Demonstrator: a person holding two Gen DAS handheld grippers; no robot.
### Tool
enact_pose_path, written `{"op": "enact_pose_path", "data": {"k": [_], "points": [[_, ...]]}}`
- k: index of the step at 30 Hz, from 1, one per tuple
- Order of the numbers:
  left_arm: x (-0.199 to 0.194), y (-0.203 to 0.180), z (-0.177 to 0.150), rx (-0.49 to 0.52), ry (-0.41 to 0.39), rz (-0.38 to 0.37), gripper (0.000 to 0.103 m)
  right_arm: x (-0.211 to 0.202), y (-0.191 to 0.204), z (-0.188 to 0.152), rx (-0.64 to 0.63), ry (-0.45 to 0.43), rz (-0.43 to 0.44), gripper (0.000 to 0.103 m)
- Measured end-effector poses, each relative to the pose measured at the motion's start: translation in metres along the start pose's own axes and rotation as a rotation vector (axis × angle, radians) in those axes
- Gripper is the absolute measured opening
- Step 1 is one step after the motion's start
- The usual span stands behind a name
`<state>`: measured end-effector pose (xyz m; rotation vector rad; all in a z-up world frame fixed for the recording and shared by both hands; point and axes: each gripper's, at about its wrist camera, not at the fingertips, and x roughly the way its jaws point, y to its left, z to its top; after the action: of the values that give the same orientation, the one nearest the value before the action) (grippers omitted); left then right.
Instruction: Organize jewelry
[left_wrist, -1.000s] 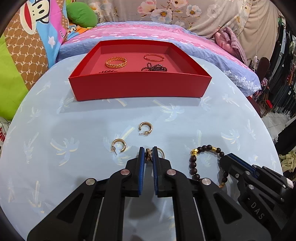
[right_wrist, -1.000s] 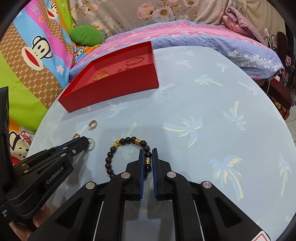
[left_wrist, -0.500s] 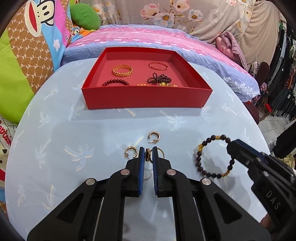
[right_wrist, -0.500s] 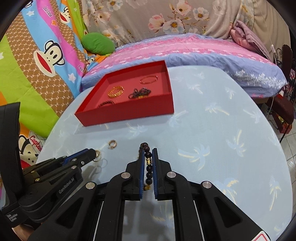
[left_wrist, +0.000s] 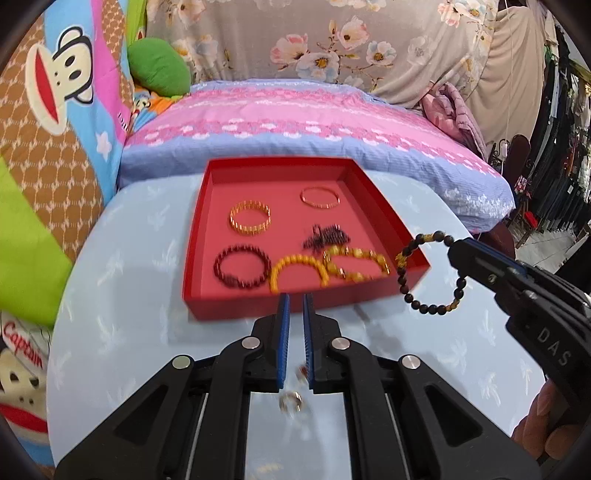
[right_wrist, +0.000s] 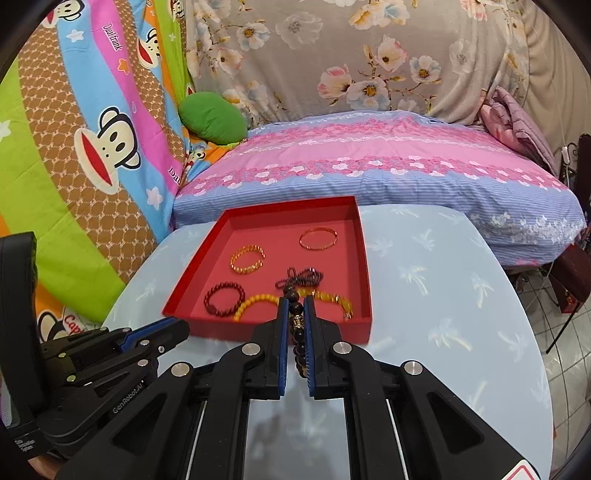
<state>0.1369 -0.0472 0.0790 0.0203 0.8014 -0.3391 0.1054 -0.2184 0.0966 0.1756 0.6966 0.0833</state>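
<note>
Our right gripper (right_wrist: 296, 325) is clenched on a dark beaded bracelet (left_wrist: 430, 273), which hangs above the tabletop (right_wrist: 436, 332) at the red tray's (right_wrist: 360, 258) near right corner, roughly three o'clock from our left gripper (left_wrist: 296, 325). The left gripper's jaws stand nearly closed; something small and blurred sits deep between them, and we cannot tell whether it is gripped. A gold hoop earring (left_wrist: 291, 401) lies on the tabletop just below those jaws, at six o'clock.
</note>
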Motion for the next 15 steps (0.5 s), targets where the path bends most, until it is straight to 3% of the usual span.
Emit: {"op": "enact_pose_path", "data": {"k": [7, 12, 15], "points": [[0.022, 0.01, 0.041, 0.003, -0.027, 0.003, 0.005, 0.045, -0.002, 0.034, 0.011, 0.024, 0.009, 0.007], [0.025, 0.018, 0.031, -0.008, -0.005, -0.013, 0.007, 0.05, -0.003, 0.029, 0.016, 0.026, 0.008, 0.007], [0.024, 0.022, 0.012, -0.031, 0.025, -0.026, 0.018, 0.049, -0.005, 0.019, 0.037, 0.044, 0.023, 0.007]]}}
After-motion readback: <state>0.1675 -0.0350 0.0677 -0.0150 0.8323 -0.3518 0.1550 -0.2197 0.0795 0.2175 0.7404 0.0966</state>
